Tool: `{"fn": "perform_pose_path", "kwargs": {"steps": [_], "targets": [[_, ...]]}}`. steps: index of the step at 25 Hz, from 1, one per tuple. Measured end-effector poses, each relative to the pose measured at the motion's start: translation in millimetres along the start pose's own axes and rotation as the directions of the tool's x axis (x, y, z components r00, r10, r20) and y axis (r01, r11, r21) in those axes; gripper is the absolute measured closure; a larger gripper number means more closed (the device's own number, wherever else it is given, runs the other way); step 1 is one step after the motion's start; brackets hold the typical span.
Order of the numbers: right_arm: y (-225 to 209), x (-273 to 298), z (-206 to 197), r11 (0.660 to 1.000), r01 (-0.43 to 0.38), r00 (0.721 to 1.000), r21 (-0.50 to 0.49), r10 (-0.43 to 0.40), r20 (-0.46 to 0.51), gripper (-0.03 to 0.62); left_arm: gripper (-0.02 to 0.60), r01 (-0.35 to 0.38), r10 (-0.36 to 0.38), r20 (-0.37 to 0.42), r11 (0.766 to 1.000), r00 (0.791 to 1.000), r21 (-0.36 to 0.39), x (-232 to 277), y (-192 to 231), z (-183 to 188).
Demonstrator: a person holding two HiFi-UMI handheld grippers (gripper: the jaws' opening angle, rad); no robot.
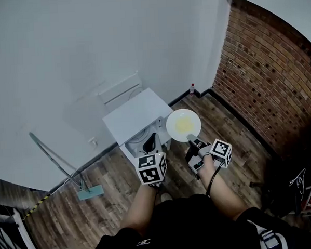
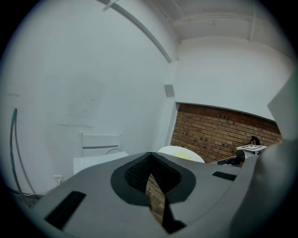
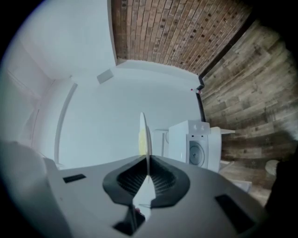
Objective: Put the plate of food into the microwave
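Observation:
A white plate (image 1: pixel 183 125) with yellow food hangs in the air just right of the white microwave (image 1: pixel 137 114). My right gripper (image 1: pixel 193 141) is shut on the plate's near rim. In the right gripper view the plate (image 3: pixel 144 132) shows edge-on between the pads, and the microwave (image 3: pixel 198 151) with its round window stands beyond it to the right. My left gripper (image 1: pixel 152 143) is at the microwave's front. Its jaws are shut with nothing between them (image 2: pixel 151 174). In that view the plate (image 2: pixel 179 153) shows just past the jaws.
The microwave stands low, near a white wall, with a white chair (image 1: pixel 120 92) behind it. A brick wall (image 1: pixel 267 79) runs along the right. A small bottle (image 1: pixel 191 89) stands in the corner. A floor squeegee (image 1: pixel 89 192) leans at the left. Cables (image 1: pixel 299 181) lie at the right.

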State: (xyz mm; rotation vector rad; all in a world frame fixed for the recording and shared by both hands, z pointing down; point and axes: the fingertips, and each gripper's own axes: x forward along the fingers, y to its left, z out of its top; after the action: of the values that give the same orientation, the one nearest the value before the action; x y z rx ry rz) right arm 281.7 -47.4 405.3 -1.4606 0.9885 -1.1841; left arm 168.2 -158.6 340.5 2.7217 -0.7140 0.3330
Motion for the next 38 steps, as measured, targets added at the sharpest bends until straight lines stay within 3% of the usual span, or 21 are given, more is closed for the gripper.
{"fn": "perform_pose_path", "kwargs": {"steps": [8, 14, 20, 25, 28, 30, 34, 36, 38], "targets": [[-19, 60, -9, 0.999, 0.045, 0.988, 0.007, -0.044, -0.151, 0.569, 0.584, -0.131, 0.129, -0.027, 0.988, 0.991, -0.077, 12, 46, -14], [-20, 112, -9, 0.999, 0.040, 0.952, -0.034, -0.048, -0.302, 0.569, 0.584, -0.264, 0.263, -0.032, 0.953, 0.964, -0.145, 19, 68, -23], [-49, 144, -8, 0.997, 0.037, 0.873, -0.072, -0.067, -0.483, 0.569, 0.584, -0.428, 0.426, -0.061, 0.876, 0.903, -0.222, 19, 66, -59], [-100, 159, -16, 0.990, 0.027, 0.775, -0.137, -0.107, -0.622, 0.569, 0.584, -0.522, 0.523, -0.092, 0.787, 0.847, -0.329, 35, 66, -113], [-140, 168, -26, 0.991, 0.038, 0.721, -0.130, -0.117, -0.683, 0.569, 0.584, -0.553, 0.559, -0.098, 0.750, 0.823, -0.363, 50, 69, -144], [-168, 172, -37, 0.992, 0.058, 0.693, -0.109, -0.119, -0.711, 0.569, 0.584, -0.568, 0.576, -0.096, 0.740, 0.812, -0.361, 57, 74, -163], [-225, 175, -61, 0.992, 0.114, 0.650, -0.056, -0.117, -0.751, 0.569, 0.584, -0.598, 0.604, -0.073, 0.752, 0.793, -0.277, 66, 90, -199], [-253, 179, -71, 0.989, 0.139, 0.637, -0.056, -0.132, -0.759, 0.569, 0.584, -0.609, 0.616, -0.058, 0.752, 0.785, -0.251, 67, 99, -218], [-278, 194, -77, 0.987, 0.152, 0.641, -0.057, -0.142, -0.754, 0.569, 0.584, -0.615, 0.626, -0.044, 0.748, 0.779, -0.249, 69, 110, -237]]}}
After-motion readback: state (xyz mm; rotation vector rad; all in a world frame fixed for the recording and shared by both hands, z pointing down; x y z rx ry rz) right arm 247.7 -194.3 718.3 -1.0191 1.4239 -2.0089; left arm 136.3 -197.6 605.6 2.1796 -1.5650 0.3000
